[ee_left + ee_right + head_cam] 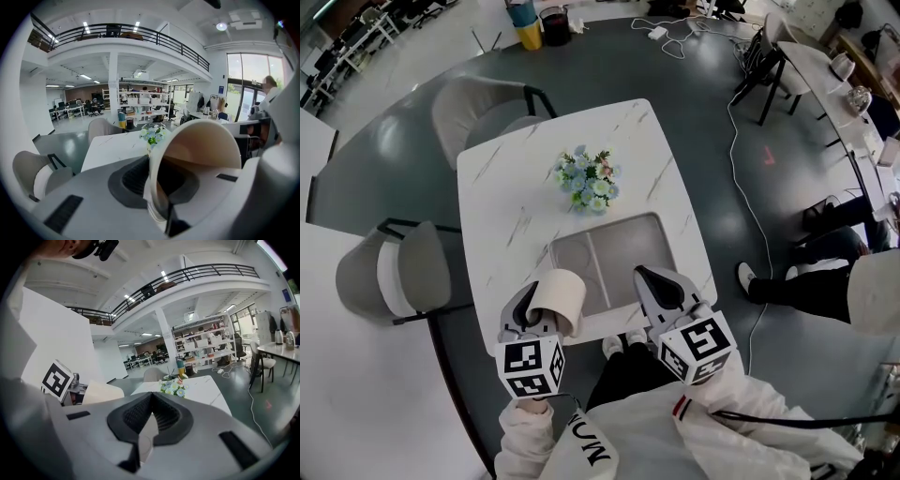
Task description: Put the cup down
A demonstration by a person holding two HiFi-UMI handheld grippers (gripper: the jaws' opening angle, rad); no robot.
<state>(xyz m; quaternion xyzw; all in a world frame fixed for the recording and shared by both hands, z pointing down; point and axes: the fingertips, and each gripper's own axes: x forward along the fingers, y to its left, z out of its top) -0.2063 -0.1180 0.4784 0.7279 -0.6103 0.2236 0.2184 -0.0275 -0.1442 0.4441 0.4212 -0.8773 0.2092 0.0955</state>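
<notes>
A tan paper cup (561, 294) lies tilted on its side in my left gripper (534, 305), over the near left corner of the white marble table (506, 187). In the left gripper view the jaws pinch the cup's wall (201, 150) near its rim, and my left gripper (161, 185) is shut on it. My right gripper (652, 277) hovers over the near edge of the grey two-part tray (609, 225). Its jaws meet at the tips with nothing between them, as the right gripper view shows (151, 401). That view also catches the cup (101, 392) at left.
A bunch of pale blue and white flowers (587, 181) stands mid-table, just beyond the tray. Two grey chairs (478, 108) (394, 272) stand at the far and left sides. A person's legs (806, 281) and a floor cable (750, 197) lie to the right.
</notes>
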